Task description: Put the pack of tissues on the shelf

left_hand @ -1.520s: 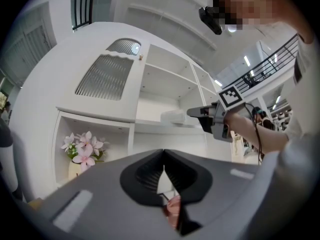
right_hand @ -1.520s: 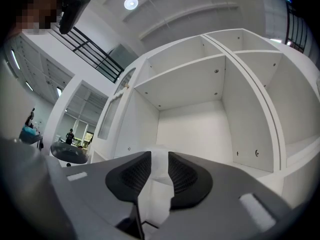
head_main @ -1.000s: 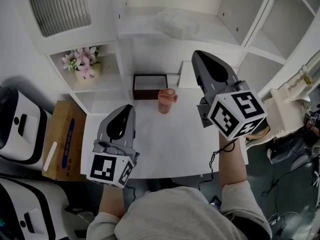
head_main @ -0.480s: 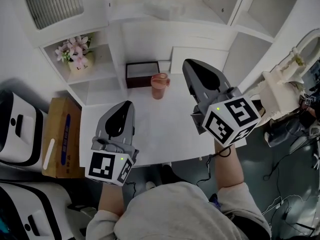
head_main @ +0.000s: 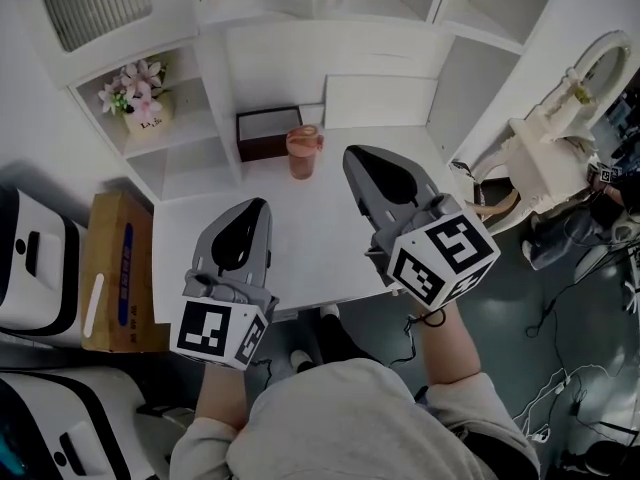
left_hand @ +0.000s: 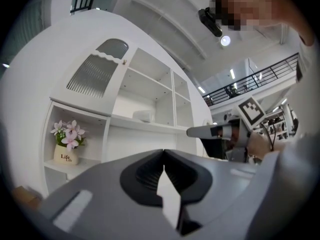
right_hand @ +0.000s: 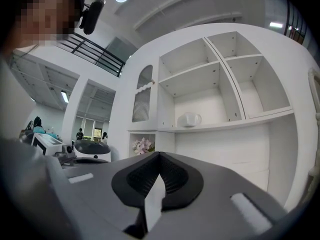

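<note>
far left: cardboard box (head_main: 115, 268) on the floor beside the table (head_main: 315, 243), out of play. flower pot (head_main: 140, 118) sits in a low cubby of the shelf unit (head_main: 330, 58), so that slot's taken. left gripper (head_main: 250, 218) hovers over the table's near left part, jaws pressed together with nothing between them: no load, so no reason to hold it open. dark box (head_main: 268, 133) and pink cup (head_main: 303, 153) stand just beside each other at the table's back edge by the shelf unit, which leaves the middle bare. pack of tissues (right_hand: 190, 119) lies alone on the wide shelf above the table and looks set back from the front lip, so it shouldn't slide off; I'd call the task done. right gripper (head_main: 358, 158) hangs over the table's right part, also closed tight and empty, pointing toward the shelf unit but well apart from the pack
</note>
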The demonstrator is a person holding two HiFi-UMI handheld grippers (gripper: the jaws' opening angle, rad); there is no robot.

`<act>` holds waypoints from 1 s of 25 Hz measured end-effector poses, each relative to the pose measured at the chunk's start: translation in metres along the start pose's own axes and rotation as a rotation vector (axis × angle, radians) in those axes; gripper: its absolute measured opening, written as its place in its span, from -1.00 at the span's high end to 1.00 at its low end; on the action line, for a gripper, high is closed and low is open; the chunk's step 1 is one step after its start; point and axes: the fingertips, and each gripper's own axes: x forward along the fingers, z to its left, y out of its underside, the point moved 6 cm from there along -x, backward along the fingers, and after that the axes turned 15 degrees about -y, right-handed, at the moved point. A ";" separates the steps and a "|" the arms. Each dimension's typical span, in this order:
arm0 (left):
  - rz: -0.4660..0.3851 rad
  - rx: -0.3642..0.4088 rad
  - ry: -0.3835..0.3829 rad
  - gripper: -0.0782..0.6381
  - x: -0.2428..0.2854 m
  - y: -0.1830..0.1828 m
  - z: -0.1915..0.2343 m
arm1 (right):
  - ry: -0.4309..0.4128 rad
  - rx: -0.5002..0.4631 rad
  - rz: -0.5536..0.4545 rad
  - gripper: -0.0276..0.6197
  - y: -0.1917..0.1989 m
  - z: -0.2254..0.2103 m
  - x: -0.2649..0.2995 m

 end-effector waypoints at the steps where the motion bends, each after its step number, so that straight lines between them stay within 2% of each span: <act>1: 0.003 -0.001 0.006 0.78 -0.002 0.001 -0.002 | -0.002 0.004 0.004 0.91 0.004 0.004 -0.002; 13: 0.029 -0.007 0.041 0.78 -0.017 0.011 -0.015 | -0.028 0.097 0.048 0.91 0.055 0.037 -0.018; 25: 0.026 -0.018 0.045 0.78 -0.019 0.011 -0.010 | -0.076 0.116 0.060 0.91 0.065 0.058 -0.011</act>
